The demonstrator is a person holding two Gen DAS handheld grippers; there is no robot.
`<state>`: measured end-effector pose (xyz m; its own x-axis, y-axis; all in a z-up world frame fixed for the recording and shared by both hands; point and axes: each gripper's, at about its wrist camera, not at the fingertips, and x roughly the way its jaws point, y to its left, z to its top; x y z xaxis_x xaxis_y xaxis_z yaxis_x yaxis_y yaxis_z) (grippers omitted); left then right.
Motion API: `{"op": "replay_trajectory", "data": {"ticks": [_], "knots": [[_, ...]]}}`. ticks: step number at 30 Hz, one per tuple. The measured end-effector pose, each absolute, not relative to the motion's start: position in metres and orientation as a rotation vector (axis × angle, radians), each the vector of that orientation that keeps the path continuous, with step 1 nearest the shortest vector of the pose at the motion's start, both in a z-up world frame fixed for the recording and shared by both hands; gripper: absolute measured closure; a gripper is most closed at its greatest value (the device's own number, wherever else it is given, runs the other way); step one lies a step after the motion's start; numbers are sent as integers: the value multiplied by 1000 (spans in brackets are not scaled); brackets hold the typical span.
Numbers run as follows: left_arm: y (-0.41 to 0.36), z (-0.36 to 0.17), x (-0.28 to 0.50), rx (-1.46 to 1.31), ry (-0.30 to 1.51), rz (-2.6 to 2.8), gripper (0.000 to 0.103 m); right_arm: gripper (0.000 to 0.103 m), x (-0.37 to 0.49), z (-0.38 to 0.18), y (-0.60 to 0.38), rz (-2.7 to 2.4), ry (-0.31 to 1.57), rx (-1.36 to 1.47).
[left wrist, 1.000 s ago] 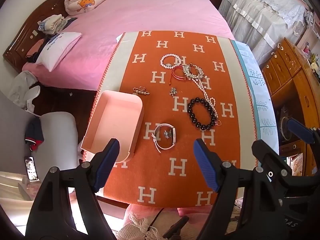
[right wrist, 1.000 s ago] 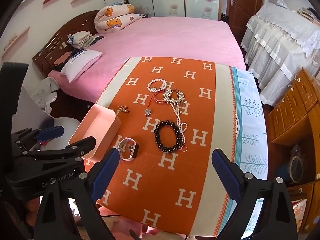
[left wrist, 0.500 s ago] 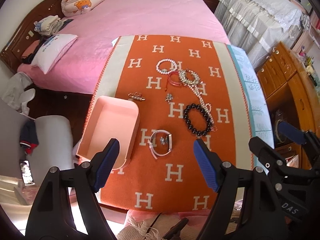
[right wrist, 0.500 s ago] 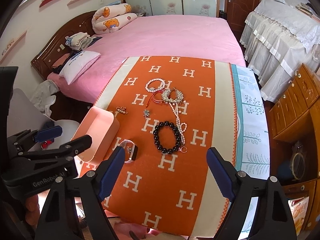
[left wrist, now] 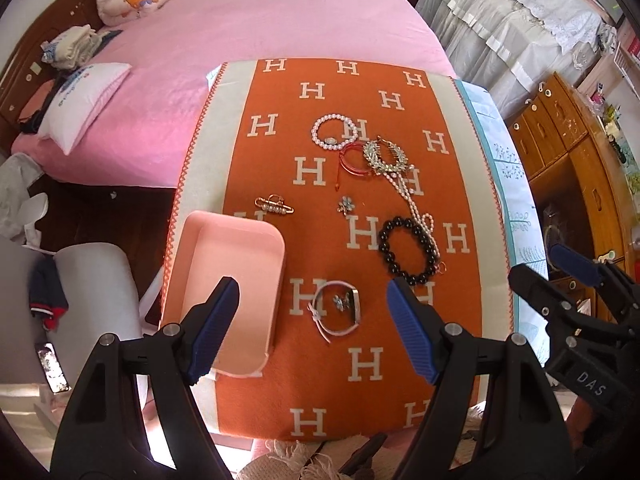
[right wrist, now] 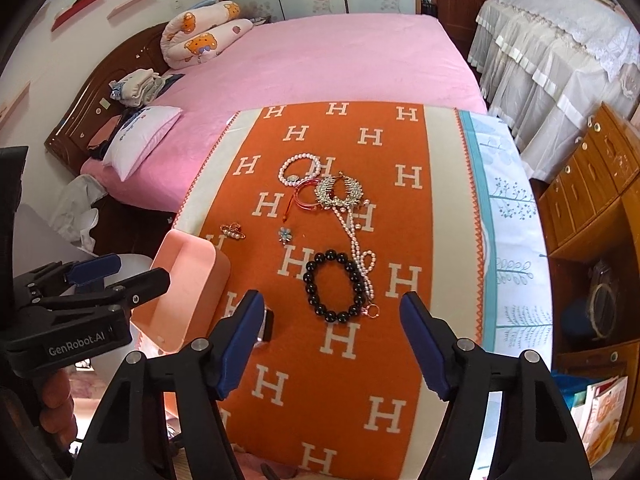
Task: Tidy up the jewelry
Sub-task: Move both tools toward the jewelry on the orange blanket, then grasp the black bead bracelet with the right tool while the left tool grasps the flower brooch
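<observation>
- Two grippers over an orange blanket (left wrist: 360, 360) with white H letters, laid across a table at the foot of a pink bed (left wrist: 280, 20).
- pink tray (left wrist: 240, 264) far left on the blanket, rounded corners, nothing in it, open side up; left gripper's left finger overlaps its near end in the left wrist view.
- left gripper (left wrist: 312, 324): jaws wide, nothing between the pads, above the watch.
- gold pearl brooch (left wrist: 274, 206) just beyond the tray's far rim, apart from it.
- pale pink strap watch (left wrist: 338, 312) lies near the tray's right side, small flower charm inside its loop; in the right wrist view it's mostly hidden by a finger.
- small flower brooch (left wrist: 345, 205) alone mid-blanket.
- pearl bracelet (left wrist: 334, 132) farthest back, touching a red cord bracelet (left wrist: 352, 160).
- crystal leaf necklace (left wrist: 386, 156) overlaps the red cord; its pearl strand (left wrist: 416, 208) trails toward the camera and runs along the right edge of the bead bracelet.
- black bead bracelet (right wrist: 334, 288), big glossy round beads, closed loop, flat on the blanket, small copper ring at its near right.
- right gripper (right wrist: 332, 344): jaws closing but a wide gap remains, nothing pinched, black bracelet lies just ahead of the tips.
- white pillow (right wrist: 140, 140) on bed's left, wooden dresser (right wrist: 592, 184) far right, off the table.
</observation>
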<state>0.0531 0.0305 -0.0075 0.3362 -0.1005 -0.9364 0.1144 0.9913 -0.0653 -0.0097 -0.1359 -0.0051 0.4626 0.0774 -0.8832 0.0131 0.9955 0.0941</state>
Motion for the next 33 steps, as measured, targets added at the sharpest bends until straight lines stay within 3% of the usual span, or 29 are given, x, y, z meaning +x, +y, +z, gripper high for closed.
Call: {"op": "replay_trajectory", "data": {"ticks": [5,13,20,26,33], "knots": [[45,-23,82,43,1242,-148,28,39,16,-27,-122,39,1167,115],[69,-60,130,60,1294,-160,28,40,55,-73,-109,4,1217,122],[93,-97,164,70,1314,-179,29,48,83,-134,-106,1,1304,171],[111,-125,187,74,1353,-175,38,51,101,-181,-96,-13,1344,113],[117,-145,195,70,1397,-212,40,58,106,-219,-86,-55,1399,5]]}}
